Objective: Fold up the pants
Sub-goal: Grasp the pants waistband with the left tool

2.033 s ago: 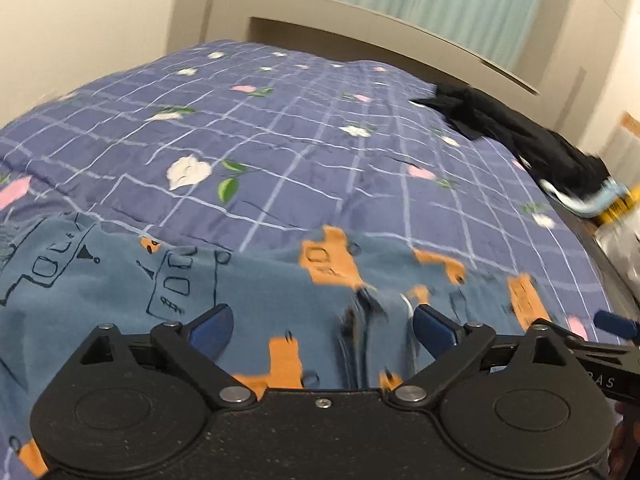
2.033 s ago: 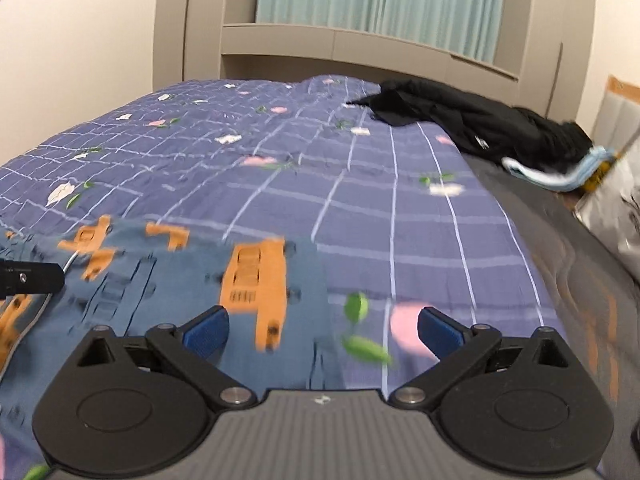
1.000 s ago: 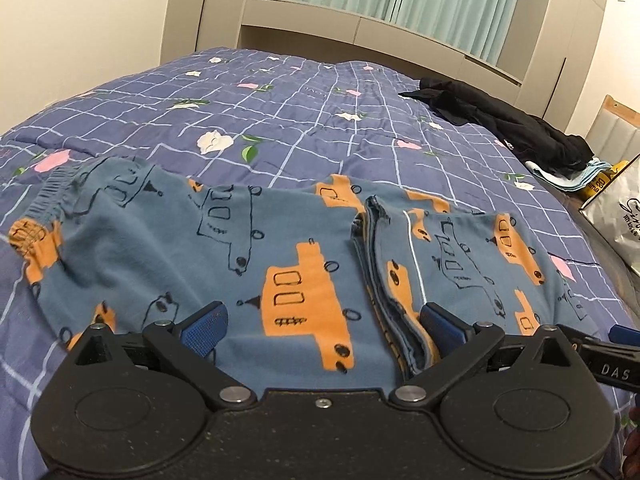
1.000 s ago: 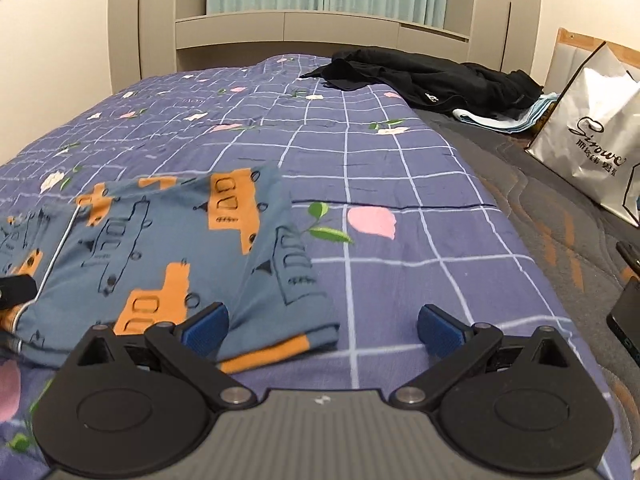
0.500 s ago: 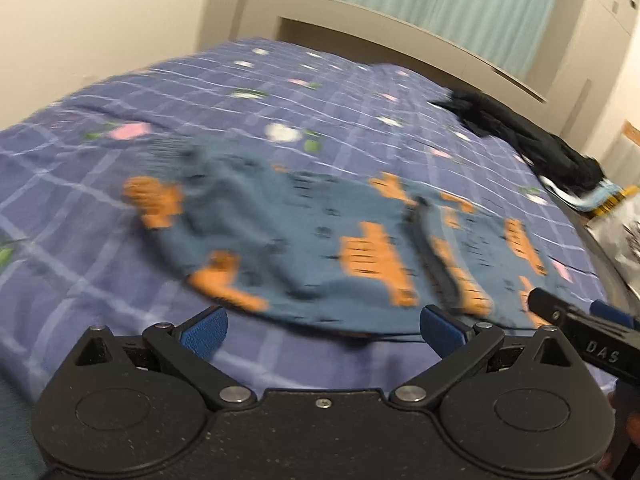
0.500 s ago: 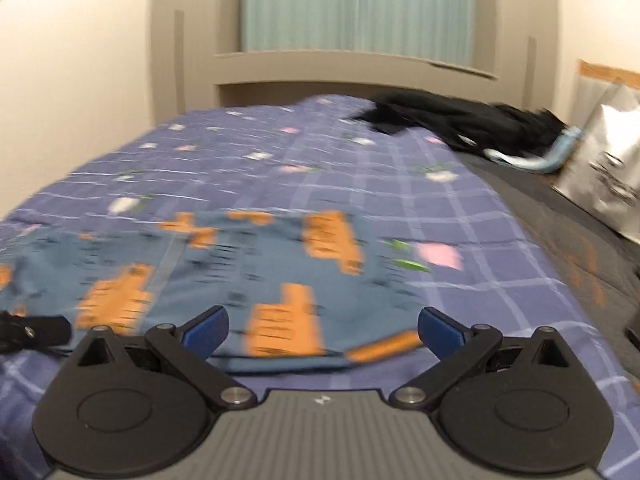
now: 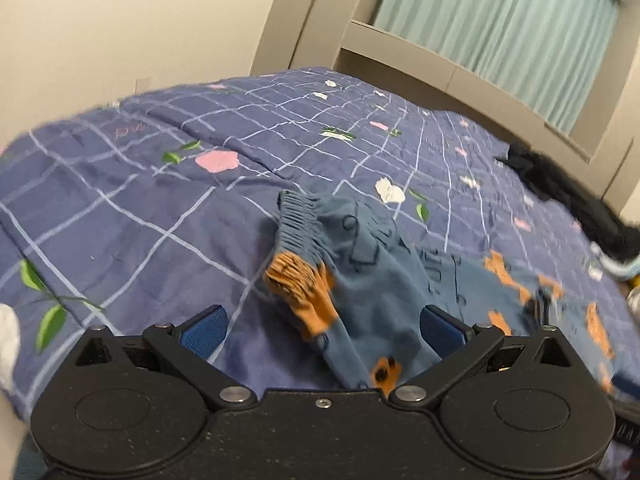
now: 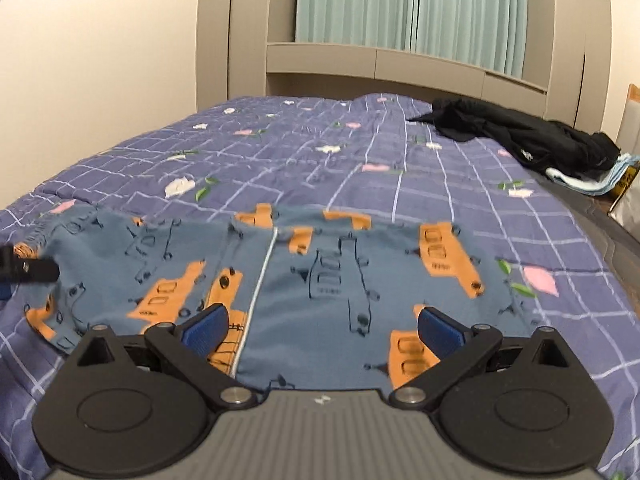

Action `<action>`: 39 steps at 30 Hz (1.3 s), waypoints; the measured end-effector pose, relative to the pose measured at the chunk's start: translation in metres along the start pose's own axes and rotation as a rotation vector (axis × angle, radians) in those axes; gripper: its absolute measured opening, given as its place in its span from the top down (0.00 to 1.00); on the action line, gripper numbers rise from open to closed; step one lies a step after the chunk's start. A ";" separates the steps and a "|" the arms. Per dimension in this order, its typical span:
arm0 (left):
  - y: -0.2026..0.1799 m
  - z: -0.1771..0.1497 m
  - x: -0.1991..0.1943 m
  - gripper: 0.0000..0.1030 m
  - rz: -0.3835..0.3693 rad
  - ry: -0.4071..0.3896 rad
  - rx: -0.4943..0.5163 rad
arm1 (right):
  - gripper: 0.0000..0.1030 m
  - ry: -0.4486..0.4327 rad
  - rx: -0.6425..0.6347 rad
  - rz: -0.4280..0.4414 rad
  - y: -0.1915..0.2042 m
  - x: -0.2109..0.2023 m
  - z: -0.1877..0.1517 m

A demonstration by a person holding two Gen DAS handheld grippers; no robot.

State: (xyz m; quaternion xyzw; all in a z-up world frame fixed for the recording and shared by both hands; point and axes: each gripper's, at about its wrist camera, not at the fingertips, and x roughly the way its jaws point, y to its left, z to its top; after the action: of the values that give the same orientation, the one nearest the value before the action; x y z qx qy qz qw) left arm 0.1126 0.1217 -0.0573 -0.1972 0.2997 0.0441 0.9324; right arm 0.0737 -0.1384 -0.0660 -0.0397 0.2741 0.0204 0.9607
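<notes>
Likely a home bedroom: quilted bed point(image 8: 400, 168), curtains point(image 8: 408, 8), wardrobe point(image 8: 236, 36).

left wrist: low, close over pants point(image 7: 384, 280) waistband end, facing headboard | right wrist: close above pants point(image 8: 320, 276) middle | shared: pants, bed point(image 7: 120, 208)
</notes>
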 end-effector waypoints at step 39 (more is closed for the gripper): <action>0.027 -0.001 0.007 0.05 -0.114 -0.005 -0.447 | 0.00 -0.085 0.097 0.036 -0.009 0.002 -0.024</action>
State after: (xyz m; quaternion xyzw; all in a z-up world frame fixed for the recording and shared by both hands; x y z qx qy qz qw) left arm 0.1125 0.1456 -0.0714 -0.4155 0.2684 0.0572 0.8672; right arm 0.0637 -0.1495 -0.0866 0.0127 0.2346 0.0262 0.9717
